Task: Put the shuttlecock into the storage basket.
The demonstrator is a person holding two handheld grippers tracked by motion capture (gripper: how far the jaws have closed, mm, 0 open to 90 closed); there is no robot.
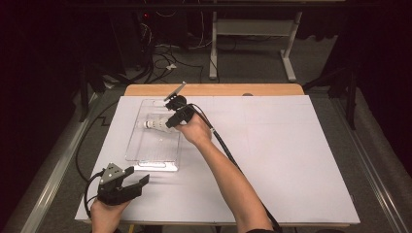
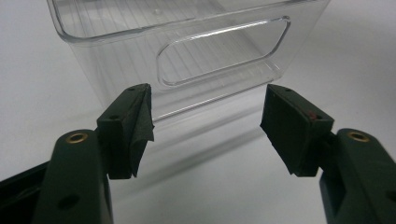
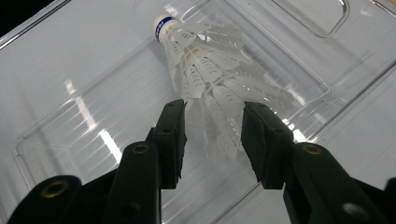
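1. My right gripper [image 3: 212,135] has its jaws half open around the shuttlecock [image 3: 210,79] skirt; I cannot tell whether the pads press it.
2. The shuttlecock is inside the bin [image 1: 145,155], its axis running straight away from the fingers, cork far.
3. My left gripper [image 2: 205,130] waits wide open and empty, before the bin's near wall.

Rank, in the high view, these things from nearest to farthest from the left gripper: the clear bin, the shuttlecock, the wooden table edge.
From the left gripper:
1. Clear bin, just ahead of it.
2. Shuttlecock, inside the bin's far half, at the right gripper.
3. Wooden table edge, along the far side.
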